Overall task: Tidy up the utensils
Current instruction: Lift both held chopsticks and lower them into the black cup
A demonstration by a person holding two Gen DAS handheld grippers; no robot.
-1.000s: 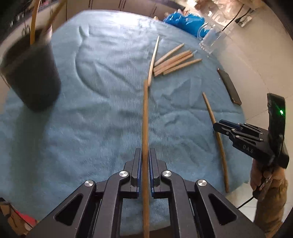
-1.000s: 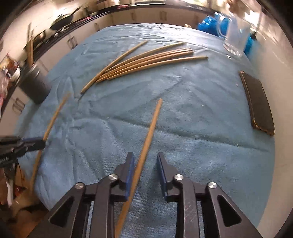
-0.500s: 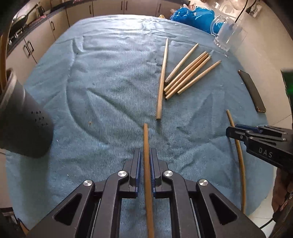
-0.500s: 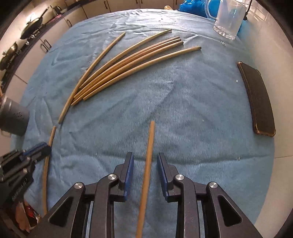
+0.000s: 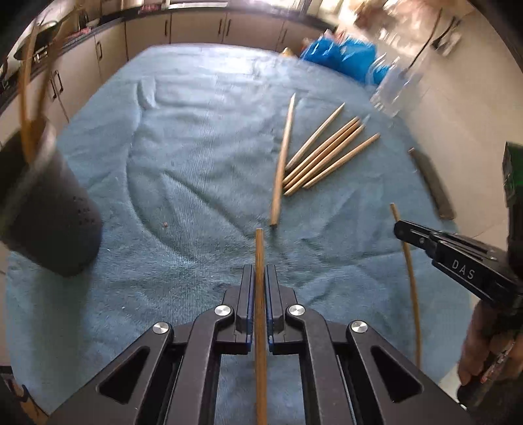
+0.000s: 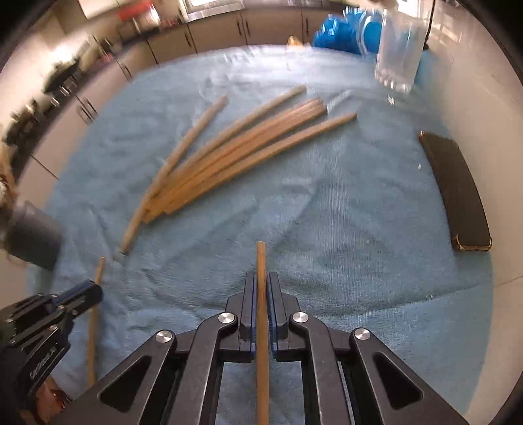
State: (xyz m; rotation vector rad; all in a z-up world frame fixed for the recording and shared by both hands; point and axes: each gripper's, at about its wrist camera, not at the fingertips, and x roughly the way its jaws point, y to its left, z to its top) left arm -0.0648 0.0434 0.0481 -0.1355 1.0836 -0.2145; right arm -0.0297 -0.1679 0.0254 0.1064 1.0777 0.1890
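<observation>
My left gripper [image 5: 259, 273] is shut on a wooden chopstick [image 5: 260, 255] that points forward over the blue cloth. My right gripper [image 6: 261, 279] is shut on another chopstick [image 6: 261, 261]. The right gripper also shows in the left wrist view [image 5: 400, 229] with its chopstick [image 5: 412, 287], and the left gripper shows in the right wrist view [image 6: 94, 291] with its chopstick [image 6: 93, 327]. Several loose chopsticks [image 5: 322, 153] lie fanned on the cloth; they also show in the right wrist view [image 6: 235, 147]. A dark holder cup [image 5: 45, 209] with chopsticks in it stands at the left.
A blue towel [image 5: 196, 147] covers the table. A glass mug [image 6: 397, 52] and a blue bag [image 6: 340, 31] stand at the far right. A black phone [image 6: 457, 193] lies near the right edge. Kitchen cabinets [image 5: 196, 27] run behind.
My right gripper has closed on the chopstick that lay between its open jaws. Both grippers have lifted and tilted up a little; the left keeps its chopstick.
</observation>
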